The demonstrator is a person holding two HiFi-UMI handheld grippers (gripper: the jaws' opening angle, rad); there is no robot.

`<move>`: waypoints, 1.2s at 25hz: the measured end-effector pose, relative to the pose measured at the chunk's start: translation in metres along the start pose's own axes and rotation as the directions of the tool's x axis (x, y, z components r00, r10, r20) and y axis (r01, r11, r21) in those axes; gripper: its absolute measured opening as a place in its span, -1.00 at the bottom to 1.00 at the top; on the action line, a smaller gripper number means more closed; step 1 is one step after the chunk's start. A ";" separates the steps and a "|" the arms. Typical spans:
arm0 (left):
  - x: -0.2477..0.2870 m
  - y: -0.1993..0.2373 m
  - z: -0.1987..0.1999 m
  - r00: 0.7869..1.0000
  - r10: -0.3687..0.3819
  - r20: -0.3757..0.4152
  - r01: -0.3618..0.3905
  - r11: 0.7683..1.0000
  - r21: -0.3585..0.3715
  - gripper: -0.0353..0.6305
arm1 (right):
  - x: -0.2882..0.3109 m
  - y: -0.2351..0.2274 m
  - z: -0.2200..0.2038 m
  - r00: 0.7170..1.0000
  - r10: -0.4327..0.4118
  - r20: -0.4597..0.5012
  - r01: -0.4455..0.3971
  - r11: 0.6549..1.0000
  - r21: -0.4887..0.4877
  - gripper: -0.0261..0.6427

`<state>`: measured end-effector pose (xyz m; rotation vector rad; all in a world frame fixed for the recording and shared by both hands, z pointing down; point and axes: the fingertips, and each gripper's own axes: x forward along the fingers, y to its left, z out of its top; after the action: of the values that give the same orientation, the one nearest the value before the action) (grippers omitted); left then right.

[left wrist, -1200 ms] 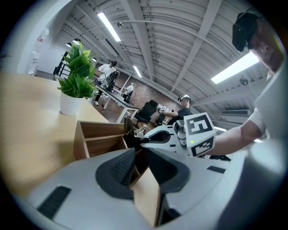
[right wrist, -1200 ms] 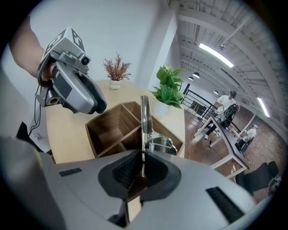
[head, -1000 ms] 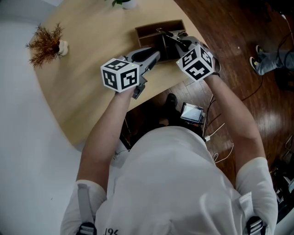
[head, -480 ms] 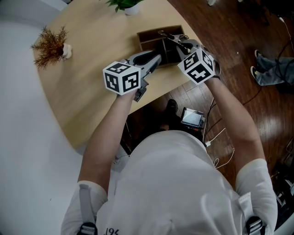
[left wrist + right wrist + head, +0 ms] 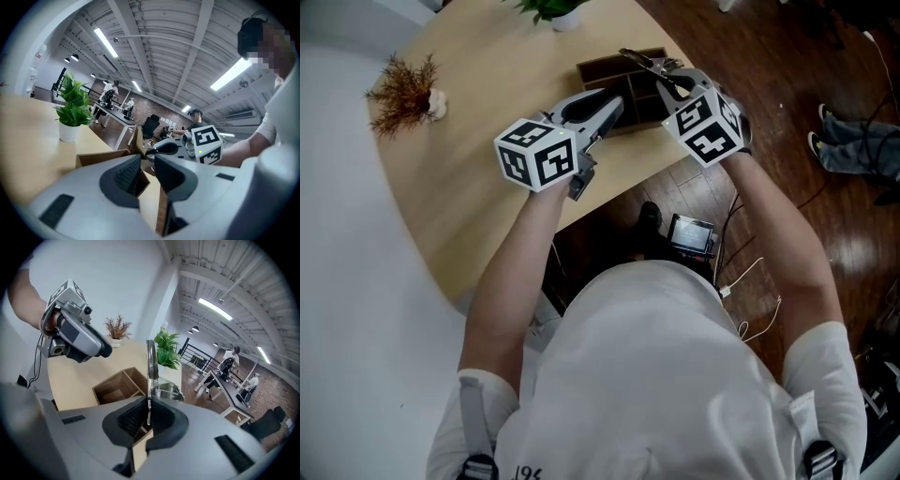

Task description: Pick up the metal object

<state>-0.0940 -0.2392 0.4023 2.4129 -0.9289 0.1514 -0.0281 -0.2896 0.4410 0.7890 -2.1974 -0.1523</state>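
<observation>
Right fingers (image 5: 131, 420) clamp metal object (image 5: 151, 362), long axis running straight out past fingertips, clear above box (image 5: 115, 387); left fingers (image 5: 124, 176) apart, straddling box wall.

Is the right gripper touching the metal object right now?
Touching. The right gripper view shows the right gripper with both jaws closed on the thin flat strip of the metal object.

White T-shirt (image 5: 656, 375); grey left hand-held gripper (image 5: 617, 103) with black-and-white marker cube (image 5: 534, 155).
</observation>
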 end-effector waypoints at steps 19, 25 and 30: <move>-0.042 -0.051 0.041 0.986 -0.039 0.165 0.029 0.998 0.060 -0.68 | -0.066 -0.002 0.047 0.988 -0.080 0.135 0.077 0.997 0.029 -0.91; -0.056 -0.068 0.053 0.977 -0.057 0.205 0.041 0.996 0.078 -0.68 | -0.086 -0.001 0.055 0.981 -0.100 0.169 0.092 0.994 0.055 -0.91; -0.070 -0.076 0.062 0.971 -0.059 0.234 0.040 0.995 0.086 -0.68 | -0.101 0.002 0.066 0.973 -0.110 0.205 0.099 0.993 0.064 -0.91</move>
<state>-0.1028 -0.1842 0.2956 2.5670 -0.9812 -0.1221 -0.0259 -0.2380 0.3319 0.9570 -2.3647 -0.2389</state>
